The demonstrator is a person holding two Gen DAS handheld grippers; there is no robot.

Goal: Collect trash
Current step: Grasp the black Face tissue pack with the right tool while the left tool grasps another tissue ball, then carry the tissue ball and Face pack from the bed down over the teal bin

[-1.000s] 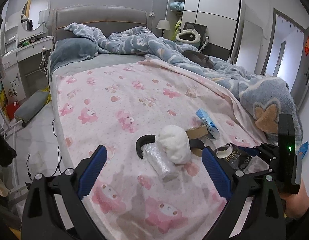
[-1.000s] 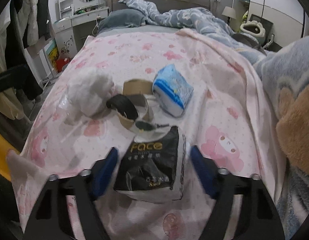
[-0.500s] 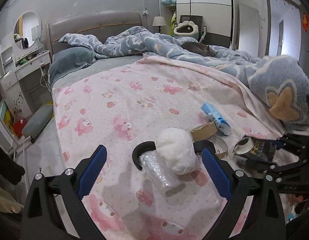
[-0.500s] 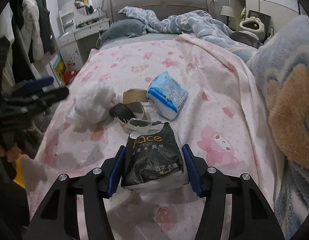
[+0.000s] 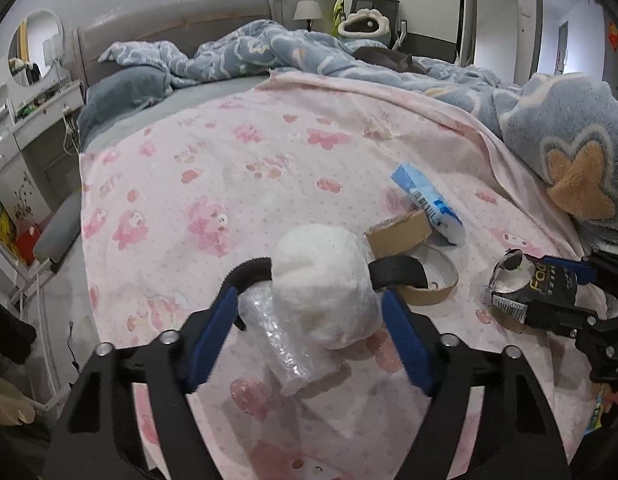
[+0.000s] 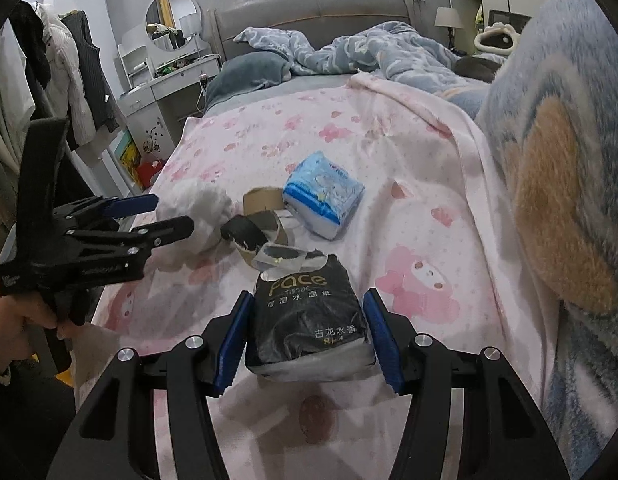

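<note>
Clear plastic wrap: crinkled and glossy, it lies between the fingers of the left gripper under a white wad; likely feather-light and slippery.
Left gripper: jaws closing on the wad and wrap; the blue pads flank them, contact not plain.
White wad: soft and puffy, likely to squash rather than resist; a hold across its middle looks best.
Cardboard tape rings: stiff hoops just past the left fingertips, on the pink blanket.
Blue tissue pack: soft packet well beyond both grippers.
Black tissue pack: torn open on top, squeezed at its sides between the right fingers; light and yielding, by its look.
Right gripper: jaws closing, pads already pressing the black pack.
</note>
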